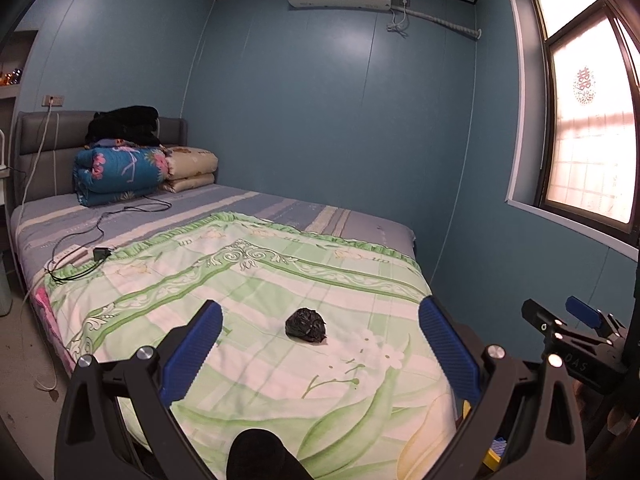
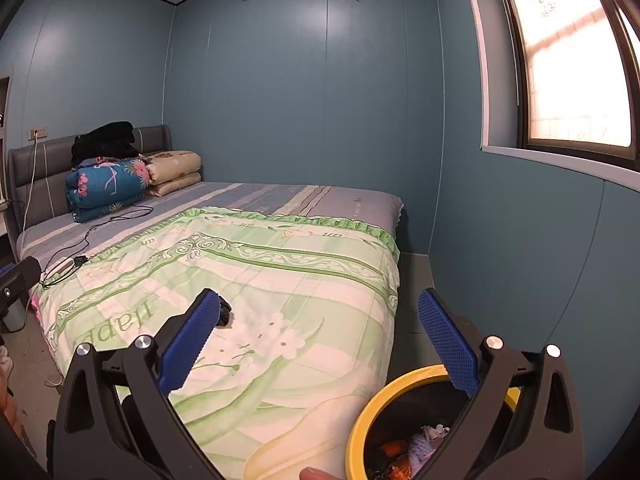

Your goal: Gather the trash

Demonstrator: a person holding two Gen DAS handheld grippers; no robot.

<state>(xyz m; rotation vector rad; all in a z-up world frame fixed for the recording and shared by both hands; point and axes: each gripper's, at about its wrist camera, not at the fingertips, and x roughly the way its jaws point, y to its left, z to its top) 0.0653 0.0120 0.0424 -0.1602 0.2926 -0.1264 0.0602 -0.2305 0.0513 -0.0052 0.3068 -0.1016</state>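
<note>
Left wrist view had your left gripper (image 1: 320, 340) spread wide and holding nothing, with the black crumpled bag (image 1: 306, 325) lying on the green floral quilt (image 1: 280, 272) straight ahead between the two blue pads, toward the foot edge of the bed and roughly midway across it; the wad sat beyond the fingertips, untouched. Your right gripper (image 2: 318, 334) was equally wide and empty, and from its view the bag (image 2: 224, 316) peeked out past the left pad, so it lay off to that gripper's left; your left hand was, I judged, the nearer and better aligned. The bag looked like a small, glossy, wrinkled lump, nearly round with no clear long axis, likely light and easily squashed. The yellow-rimmed bin (image 2: 360, 412) stood on the floor beside the bed's right foot corner, under your right gripper, already holding some scraps.
</note>
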